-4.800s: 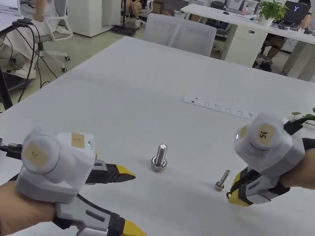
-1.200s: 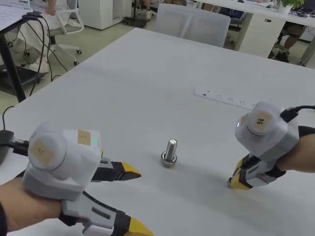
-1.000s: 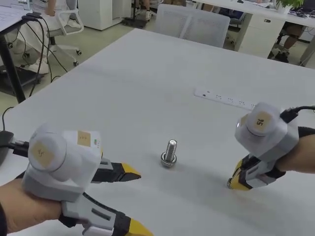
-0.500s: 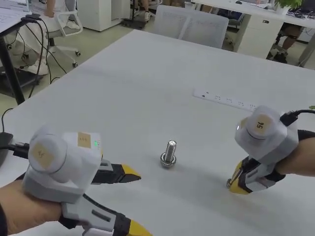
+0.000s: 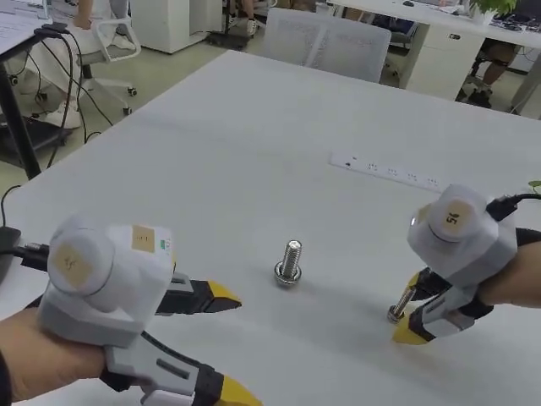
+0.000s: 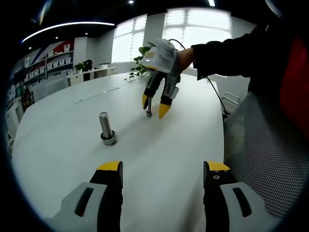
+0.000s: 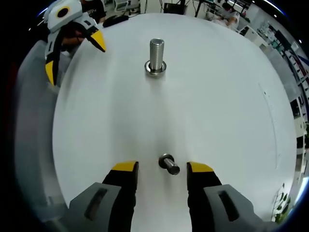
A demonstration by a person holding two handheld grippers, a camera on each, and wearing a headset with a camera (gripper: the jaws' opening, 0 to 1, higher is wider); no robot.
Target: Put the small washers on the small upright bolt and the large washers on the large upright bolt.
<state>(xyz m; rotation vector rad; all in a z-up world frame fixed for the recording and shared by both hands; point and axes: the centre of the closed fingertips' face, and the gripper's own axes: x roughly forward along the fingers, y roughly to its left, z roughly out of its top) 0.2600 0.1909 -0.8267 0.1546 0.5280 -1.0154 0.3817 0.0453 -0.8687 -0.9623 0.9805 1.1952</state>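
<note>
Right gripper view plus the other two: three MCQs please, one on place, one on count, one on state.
1. Where is the small bolt?
A) on the floor
B) between the fingers of the right gripper
C) on a chair

2. How many bolts are on the table?
A) one
B) four
C) two

3. The left gripper is:
A) open, empty
B) shut on a bolt
C) shut on a washer

Answers:
1. B: a yellow tip sits on each side of it.
2. C: the small bolt and the large bolt.
3. A: its fingers stand apart with nothing between them.
</note>
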